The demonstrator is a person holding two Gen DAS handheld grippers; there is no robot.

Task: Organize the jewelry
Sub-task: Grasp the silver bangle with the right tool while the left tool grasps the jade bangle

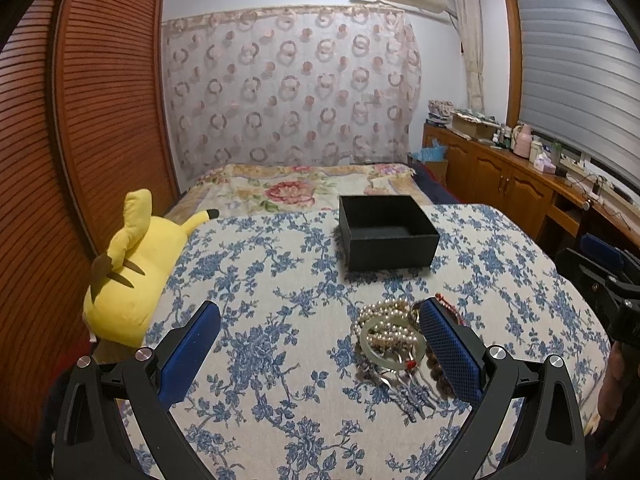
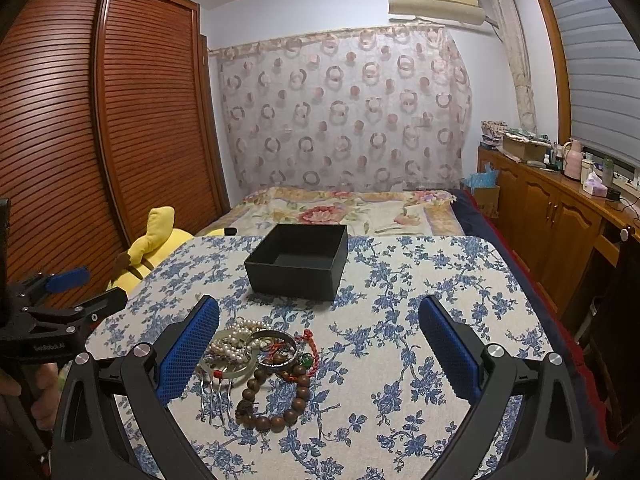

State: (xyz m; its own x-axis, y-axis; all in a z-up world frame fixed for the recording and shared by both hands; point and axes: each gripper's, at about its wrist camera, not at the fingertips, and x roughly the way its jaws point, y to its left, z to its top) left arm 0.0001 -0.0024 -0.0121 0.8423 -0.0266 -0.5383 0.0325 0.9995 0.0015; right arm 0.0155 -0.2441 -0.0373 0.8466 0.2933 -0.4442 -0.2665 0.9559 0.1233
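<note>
One black box (image 2: 298,260), one jade bangle (image 2: 230,372), one metal bangle (image 2: 276,354), one wooden bead bracelet (image 2: 276,404), one hair comb (image 2: 216,396), one yellow plush (image 1: 132,272). Pearl strands too tangled to count.

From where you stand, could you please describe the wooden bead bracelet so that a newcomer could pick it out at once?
Start at the blue-flowered tablecloth and the open black box on it. Nearer the camera than the box lies a jewelry pile. The wooden bead bracelet is the loop at the pile's near edge, of large dark brown round beads, much bigger than the small white pearls beside it.

place: home bedroom | cues: bed (image 2: 344,210), louvred wardrobe (image 2: 100,120), plush toy (image 1: 128,272)
</note>
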